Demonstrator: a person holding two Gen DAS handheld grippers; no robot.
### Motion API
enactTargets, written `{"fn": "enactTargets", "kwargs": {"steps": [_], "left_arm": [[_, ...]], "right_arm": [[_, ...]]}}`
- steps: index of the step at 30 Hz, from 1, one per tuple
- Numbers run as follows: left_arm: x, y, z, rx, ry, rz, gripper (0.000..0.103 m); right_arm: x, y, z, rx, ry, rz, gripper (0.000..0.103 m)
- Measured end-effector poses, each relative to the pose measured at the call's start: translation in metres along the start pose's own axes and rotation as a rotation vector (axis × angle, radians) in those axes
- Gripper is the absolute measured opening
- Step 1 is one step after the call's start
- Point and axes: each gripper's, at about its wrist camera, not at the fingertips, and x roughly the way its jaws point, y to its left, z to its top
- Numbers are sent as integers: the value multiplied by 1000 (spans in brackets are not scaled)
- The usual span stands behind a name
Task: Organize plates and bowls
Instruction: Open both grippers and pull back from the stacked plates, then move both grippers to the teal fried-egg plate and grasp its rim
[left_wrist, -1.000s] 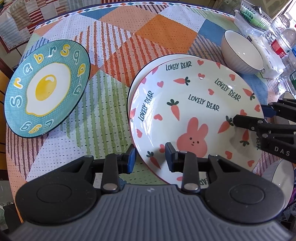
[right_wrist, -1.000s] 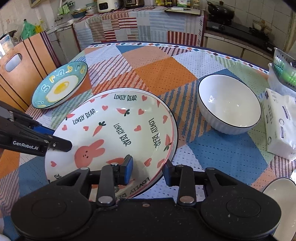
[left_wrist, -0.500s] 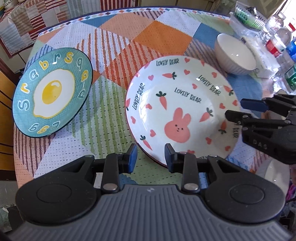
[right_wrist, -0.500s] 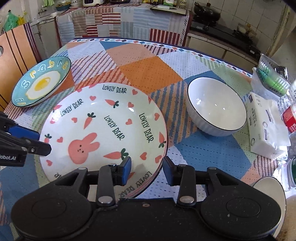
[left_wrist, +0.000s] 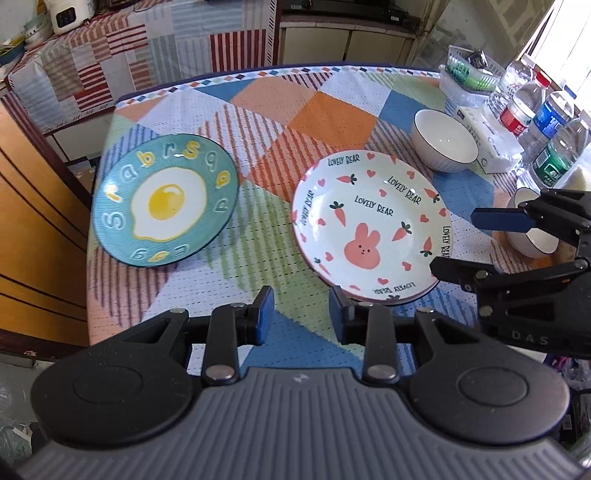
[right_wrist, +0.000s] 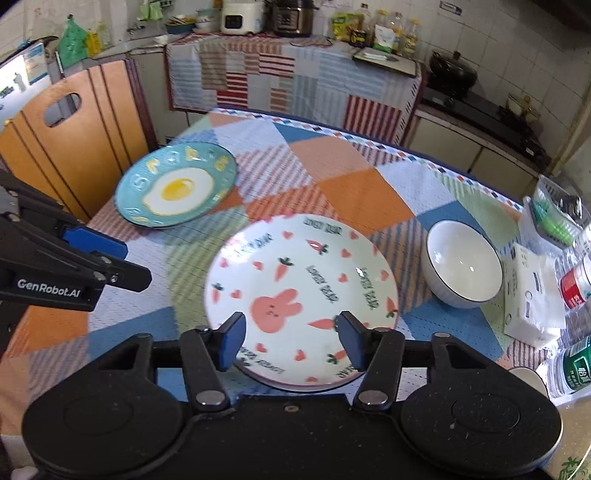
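The white bunny-and-carrot plate (left_wrist: 369, 225) (right_wrist: 301, 291) lies flat mid-table on another plate, of which only a thin rim shows beneath. A teal fried-egg plate (left_wrist: 164, 201) (right_wrist: 177, 184) sits to its left. A white bowl (left_wrist: 445, 146) (right_wrist: 463, 264) stands to its right. My left gripper (left_wrist: 301, 314) (right_wrist: 125, 258) hovers above the bunny plate's near-left edge, open and empty. My right gripper (right_wrist: 291, 332) (left_wrist: 456, 240) hangs over the plate's near edge. Its jaws are opening, with nothing between them. A small white bowl (left_wrist: 532, 236) is half hidden behind it.
A tissue pack (right_wrist: 528, 291), several water bottles (left_wrist: 546, 129) and a plastic basket (left_wrist: 469, 74) crowd the table's right side. A wooden folding chair (right_wrist: 74, 129) stands off the left edge. Cloth-covered counters run behind the table.
The bunny plate, earlier offset on the lower plate with both grippers at its rim, now lies square on it. Both grippers have lifted back from it. The right jaws have spread wider.
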Motion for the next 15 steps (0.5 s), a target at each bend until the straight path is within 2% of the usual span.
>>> {"fn": "enactTargets", "kwargs": {"steps": [3,7,11,15], "left_arm": [[-16,9,-4,-14,-30,28,35],[-33,20,-8,-30,-56,49,36],[-47,29,-13,-33,-70,69,42],[-56,36,-16,-31,-86,89,54]], "right_arm": [[-13,11,3,-8,-27,59,66],[-27,28,7,-35,-74,92,69],[-36,40,13,-56,-109,120,71],[-33,50,17,-97,-140,160,71]]}}
